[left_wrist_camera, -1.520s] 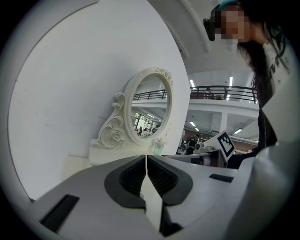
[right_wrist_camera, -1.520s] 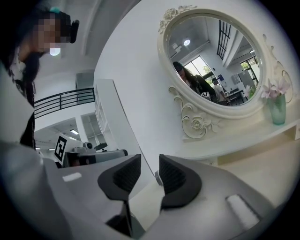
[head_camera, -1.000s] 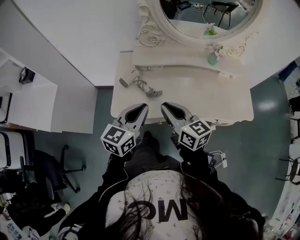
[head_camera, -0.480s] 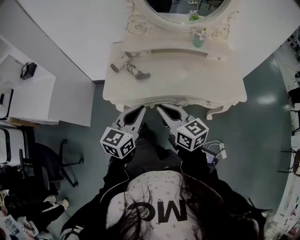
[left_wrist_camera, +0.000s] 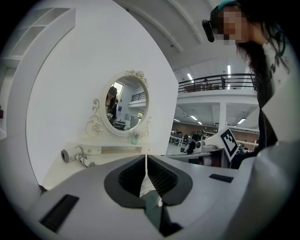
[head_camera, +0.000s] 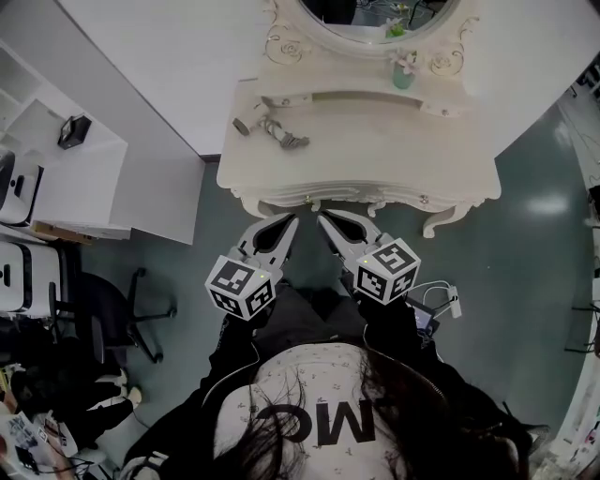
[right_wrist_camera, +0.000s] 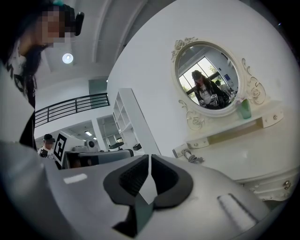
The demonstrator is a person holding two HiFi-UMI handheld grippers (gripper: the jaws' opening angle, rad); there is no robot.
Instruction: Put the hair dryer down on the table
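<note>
The white hair dryer (head_camera: 251, 123) lies on its side at the back left of the cream dressing table (head_camera: 375, 159), its coiled cord (head_camera: 284, 137) beside it. Nothing holds it. My left gripper (head_camera: 292, 218) and right gripper (head_camera: 321, 218) hang side by side just short of the table's front edge, both shut and empty. In the left gripper view the hair dryer (left_wrist_camera: 70, 154) shows far off to the left of the left gripper (left_wrist_camera: 146, 157). In the right gripper view the hair dryer (right_wrist_camera: 183, 152) lies beyond the right gripper (right_wrist_camera: 149, 157).
An oval mirror (head_camera: 375, 14) stands at the table's back, above a low shelf (head_camera: 356, 98) with a green cup (head_camera: 403, 75). White shelving (head_camera: 56, 169) stands to the left, with an office chair (head_camera: 112, 314) below it. The person's body fills the lower head view.
Both grippers have drawn back from over the table's front edge to just in front of it. The hair dryer stays on the table.
</note>
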